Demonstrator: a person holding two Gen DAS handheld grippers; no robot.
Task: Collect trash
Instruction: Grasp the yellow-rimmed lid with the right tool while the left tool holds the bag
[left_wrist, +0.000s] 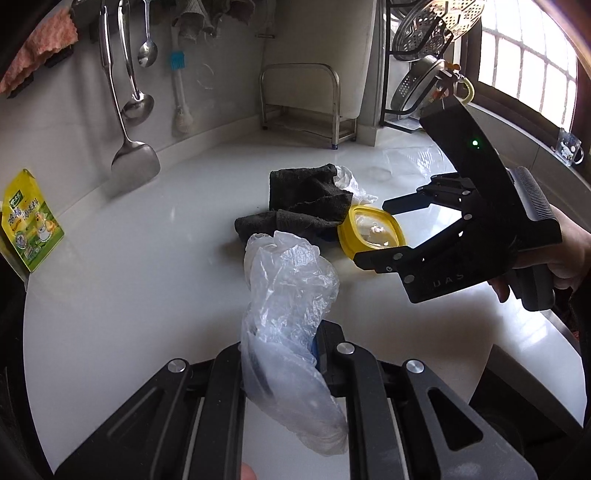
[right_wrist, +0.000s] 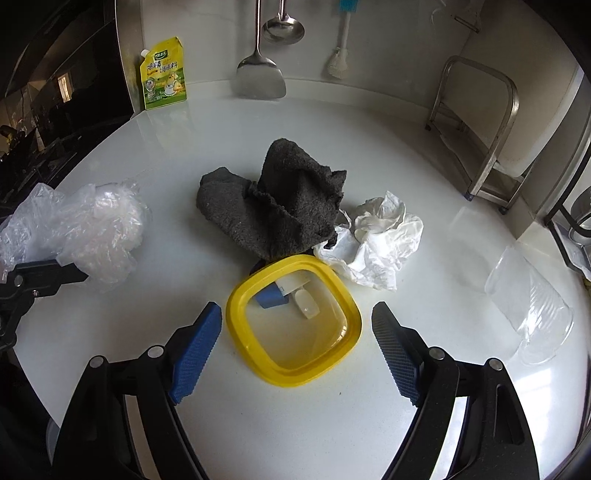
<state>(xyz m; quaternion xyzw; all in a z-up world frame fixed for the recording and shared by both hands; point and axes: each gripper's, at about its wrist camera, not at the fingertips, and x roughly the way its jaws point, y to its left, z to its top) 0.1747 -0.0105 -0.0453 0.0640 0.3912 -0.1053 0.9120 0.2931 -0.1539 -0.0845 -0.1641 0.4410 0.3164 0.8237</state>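
The left gripper (left_wrist: 291, 354) pinches a flimsy, light clear plastic bag (left_wrist: 288, 280) above the counter (left_wrist: 147, 258), while the wide-open right gripper (right_wrist: 295, 339) brackets the rigid yellow-rimmed lid (right_wrist: 293, 321), best gripped across its rim.

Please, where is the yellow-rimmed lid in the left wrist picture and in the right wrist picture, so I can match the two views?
Left wrist view: the yellow-rimmed lid lies right of centre, beside the dark cloth.
Right wrist view: the lid lies at the centre, below the cloth, ahead of the open right hand-held gripper.
Shared landmark: the yellow-green pouch at the wall.
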